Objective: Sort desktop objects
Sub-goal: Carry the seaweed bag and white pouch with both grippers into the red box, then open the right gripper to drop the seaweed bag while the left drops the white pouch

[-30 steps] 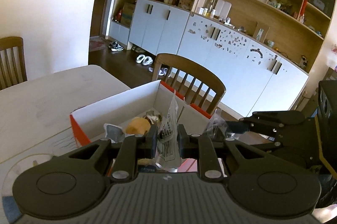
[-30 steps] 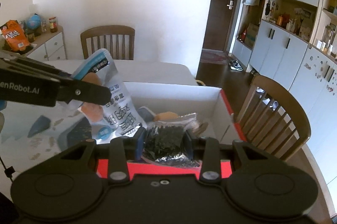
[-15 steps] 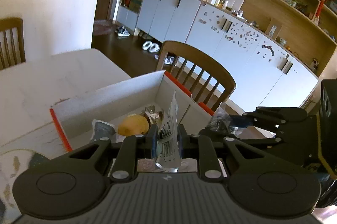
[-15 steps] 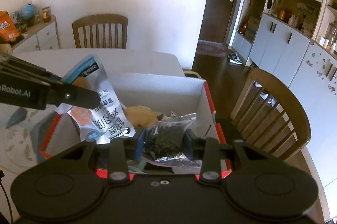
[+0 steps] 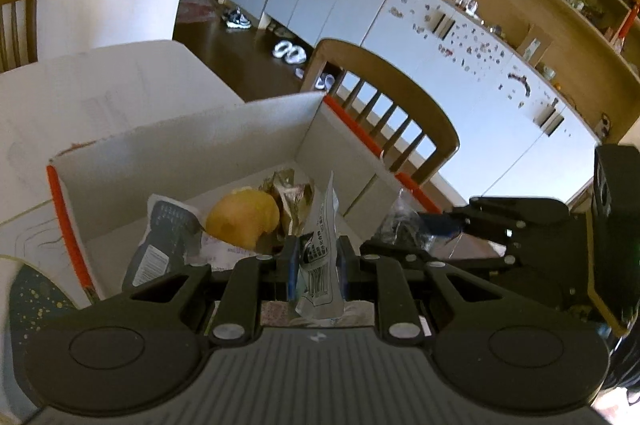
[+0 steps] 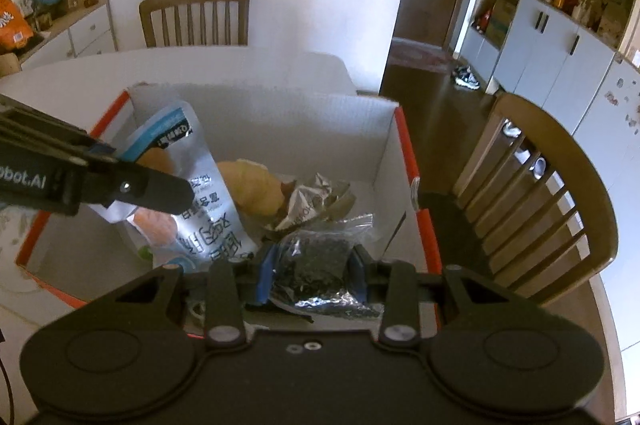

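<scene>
A white cardboard box with orange rims (image 5: 192, 149) (image 6: 280, 129) stands on the table. Inside lie a yellow bun (image 5: 242, 219) (image 6: 252, 185), a crumpled foil wrapper (image 5: 290, 193) (image 6: 316, 197) and a dark packet (image 5: 164, 241). My left gripper (image 5: 318, 259) is shut on a silver and blue snack pouch (image 5: 320, 253) (image 6: 192, 185), held upright over the box. My right gripper (image 6: 312, 269) is shut on a clear bag of dark bits (image 6: 316, 257) (image 5: 404, 225), held over the box's near right corner.
A wooden chair (image 6: 532, 185) (image 5: 384, 105) stands just beyond the box's right side. Another chair (image 6: 196, 17) is at the far table edge. A dark patterned mat (image 5: 36, 301) lies left of the box. White cabinets line the far wall.
Both grippers have moved forward and down over the box, each still holding its packet. The box's inside now fills more of both views.
</scene>
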The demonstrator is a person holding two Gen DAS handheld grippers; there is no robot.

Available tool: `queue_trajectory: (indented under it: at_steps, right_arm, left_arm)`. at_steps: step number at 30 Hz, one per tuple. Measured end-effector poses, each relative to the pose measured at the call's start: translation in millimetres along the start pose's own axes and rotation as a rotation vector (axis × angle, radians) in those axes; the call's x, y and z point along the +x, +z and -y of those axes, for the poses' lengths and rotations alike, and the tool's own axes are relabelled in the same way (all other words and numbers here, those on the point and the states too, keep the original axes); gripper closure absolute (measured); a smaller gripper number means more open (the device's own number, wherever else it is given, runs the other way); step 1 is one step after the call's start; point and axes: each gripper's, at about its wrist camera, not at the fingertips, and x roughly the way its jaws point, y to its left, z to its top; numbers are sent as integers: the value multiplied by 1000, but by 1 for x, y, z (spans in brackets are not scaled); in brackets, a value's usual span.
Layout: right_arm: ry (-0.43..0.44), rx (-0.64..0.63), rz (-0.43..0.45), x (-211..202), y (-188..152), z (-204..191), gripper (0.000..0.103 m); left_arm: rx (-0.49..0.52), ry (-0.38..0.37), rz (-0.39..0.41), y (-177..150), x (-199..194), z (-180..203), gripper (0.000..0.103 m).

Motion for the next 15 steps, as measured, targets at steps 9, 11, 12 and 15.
queue_trajectory:
  at_steps: [9, 11, 12, 15]
  right_arm:
    - [23, 14, -55, 18, -7, 7, 66]
    - [21, 12, -55, 19, -8, 7, 65]
    - [24, 12, -58, 20, -8, 7, 65]
    - [21, 8, -67, 23, -9, 7, 64]
  left_arm:
    - [34, 23, -50, -11, 17, -4, 85]
    - [70, 51, -57, -12, 20, -1, 85]
    - [89, 67, -66, -14, 22, 0, 85]
    - [113, 77, -81, -16, 26, 1, 85]
